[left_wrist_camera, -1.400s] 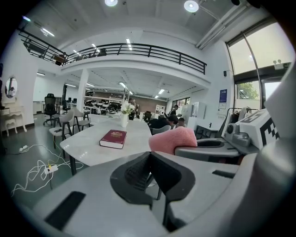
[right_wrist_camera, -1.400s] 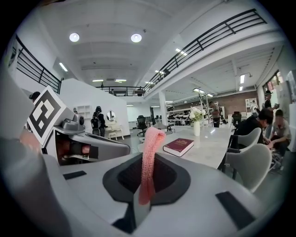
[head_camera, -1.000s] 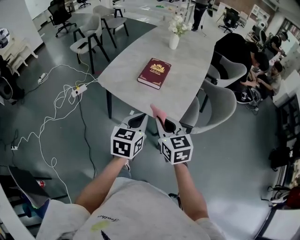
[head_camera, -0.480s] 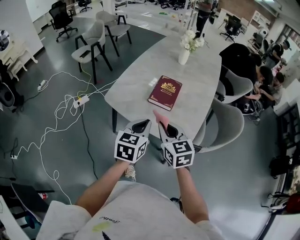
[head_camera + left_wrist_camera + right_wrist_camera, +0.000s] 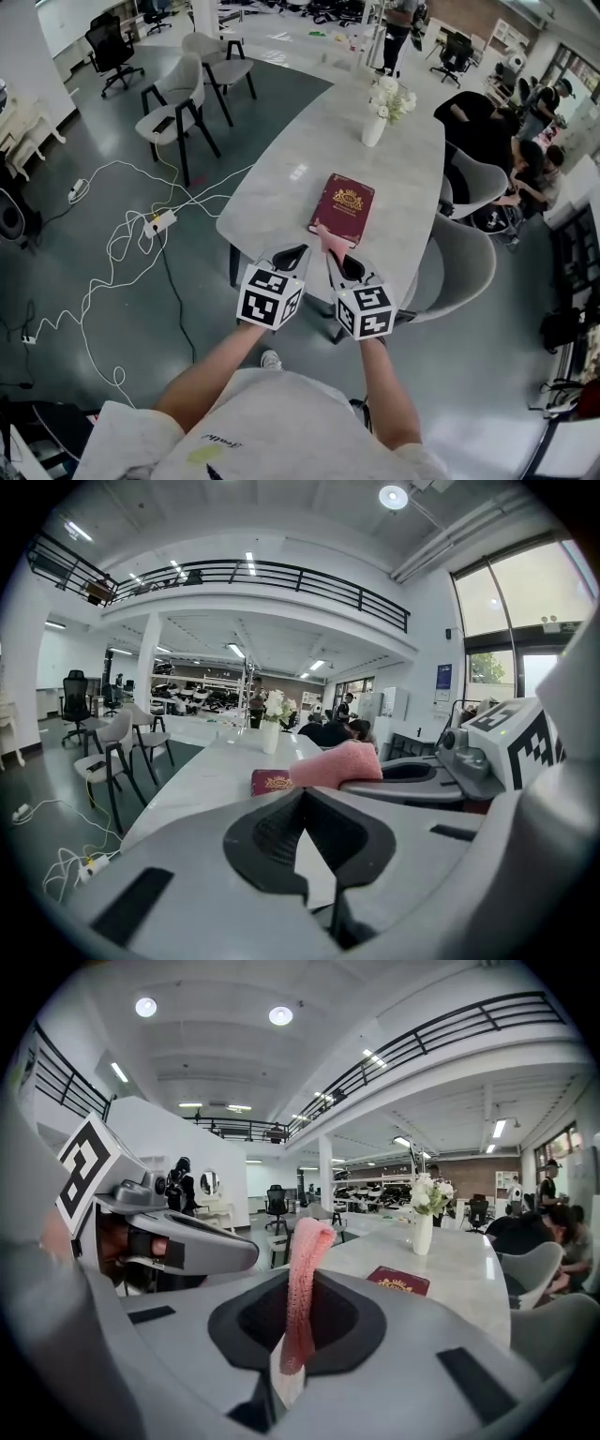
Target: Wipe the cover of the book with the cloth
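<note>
Person stands at the near end of a long grey table [image 5: 309, 150], a gripper in each hand. Left gripper [image 5: 289, 251] and right gripper [image 5: 339, 259] sit side by side, close together, at the table edge. Pink cloth [image 5: 327, 238] pokes from the right gripper's tip and reaches the near edge of the dark red book [image 5: 343, 206]; contact unclear. Book closed, flat, gold emblem up. White vase [image 5: 374, 129] with flowers farther along. Grey chairs [image 5: 173, 117] left, white cables [image 5: 112, 225] on floor.
</note>
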Action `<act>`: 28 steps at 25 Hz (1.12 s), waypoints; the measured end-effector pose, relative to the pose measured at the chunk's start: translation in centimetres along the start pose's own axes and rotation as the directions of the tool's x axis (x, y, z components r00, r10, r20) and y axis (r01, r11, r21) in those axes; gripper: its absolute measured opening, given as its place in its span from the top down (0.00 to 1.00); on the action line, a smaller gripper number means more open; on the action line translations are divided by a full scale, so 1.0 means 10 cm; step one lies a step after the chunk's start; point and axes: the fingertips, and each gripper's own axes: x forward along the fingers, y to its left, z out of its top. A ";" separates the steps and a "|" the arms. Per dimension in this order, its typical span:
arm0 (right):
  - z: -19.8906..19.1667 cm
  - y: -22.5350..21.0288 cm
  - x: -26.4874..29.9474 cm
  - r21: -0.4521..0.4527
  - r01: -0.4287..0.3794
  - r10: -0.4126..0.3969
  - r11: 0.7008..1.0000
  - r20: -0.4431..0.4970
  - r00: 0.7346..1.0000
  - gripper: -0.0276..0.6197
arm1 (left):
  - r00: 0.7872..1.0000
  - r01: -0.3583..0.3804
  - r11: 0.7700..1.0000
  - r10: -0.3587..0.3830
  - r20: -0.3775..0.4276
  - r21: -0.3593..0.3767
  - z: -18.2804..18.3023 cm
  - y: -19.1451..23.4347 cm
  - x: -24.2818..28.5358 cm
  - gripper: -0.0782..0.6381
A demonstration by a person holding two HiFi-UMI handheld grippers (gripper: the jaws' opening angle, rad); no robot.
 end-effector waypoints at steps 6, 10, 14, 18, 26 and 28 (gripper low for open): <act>0.03 -0.10 0.18 -0.004 0.042 -0.042 0.999 -0.008 0.999 0.93 | 0.999 0.035 0.999 -0.035 -0.015 0.013 0.02 0.18 0.11 0.88; 0.01 -0.23 0.24 -0.011 0.066 -0.066 0.998 -0.021 0.998 0.93 | 0.998 0.062 0.998 -0.061 -0.020 0.020 0.03 0.20 0.19 0.88; -0.01 -0.42 0.27 -0.022 0.090 -0.090 0.996 -0.034 0.995 0.93 | 0.996 0.079 0.997 -0.079 -0.029 0.019 0.03 0.20 0.32 0.88; 0.00 -0.65 0.32 -0.036 0.099 -0.101 0.994 -0.046 0.994 0.93 | 0.996 0.080 0.997 -0.079 -0.040 0.018 0.06 0.20 0.47 0.88; -0.04 -1.13 0.57 -0.075 0.072 -0.077 0.995 -0.069 0.995 0.93 | 0.997 0.064 0.998 -0.064 -0.038 0.013 0.20 0.20 0.99 0.88; -0.05 -1.27 0.62 -0.090 0.065 -0.073 0.994 -0.079 0.994 0.93 | 0.997 0.060 0.998 -0.060 -0.038 0.005 0.25 0.19 1.13 0.88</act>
